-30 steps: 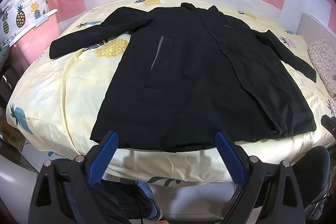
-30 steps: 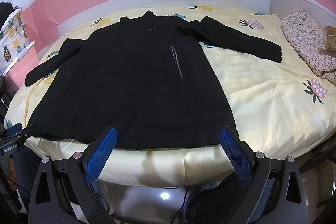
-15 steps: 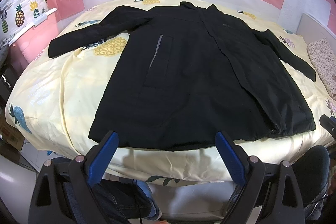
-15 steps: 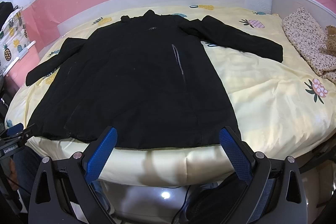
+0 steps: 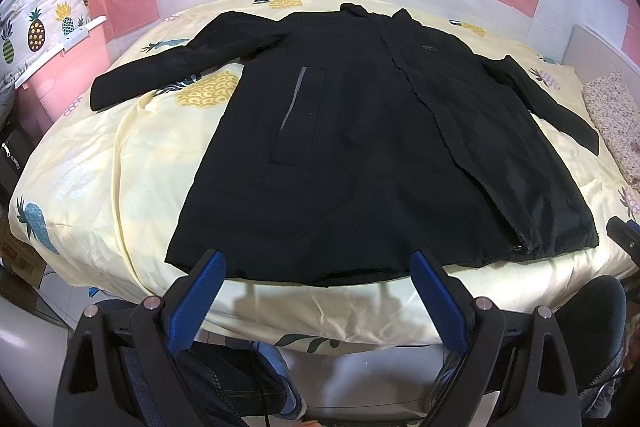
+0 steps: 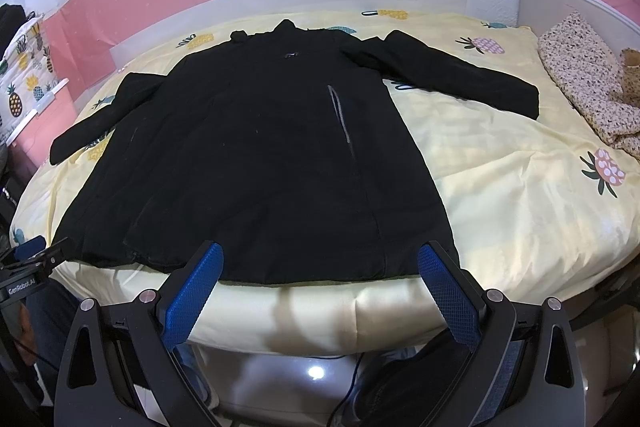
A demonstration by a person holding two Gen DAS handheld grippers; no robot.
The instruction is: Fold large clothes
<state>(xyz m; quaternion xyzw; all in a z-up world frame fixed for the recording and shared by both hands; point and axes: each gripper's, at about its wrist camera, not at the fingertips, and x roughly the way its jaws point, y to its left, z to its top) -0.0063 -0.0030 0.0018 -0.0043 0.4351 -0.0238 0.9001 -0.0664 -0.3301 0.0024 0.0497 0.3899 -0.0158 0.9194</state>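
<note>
Clearly both the left tongs (image 5: 316, 281) and right tongs (image 6: 320, 277) hang spread wide and empty near the hem of the black coat (image 5: 372, 147), lying flat on the bed (image 5: 100, 155), so a shallow pinch could slip off its slick shell.

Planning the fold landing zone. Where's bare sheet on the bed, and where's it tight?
Bare sheet: right of the coat, below its sleeve, up to the floral pillow; also left, below the other sleeve. Tight: the coat's hem reaches the near edge.
</note>
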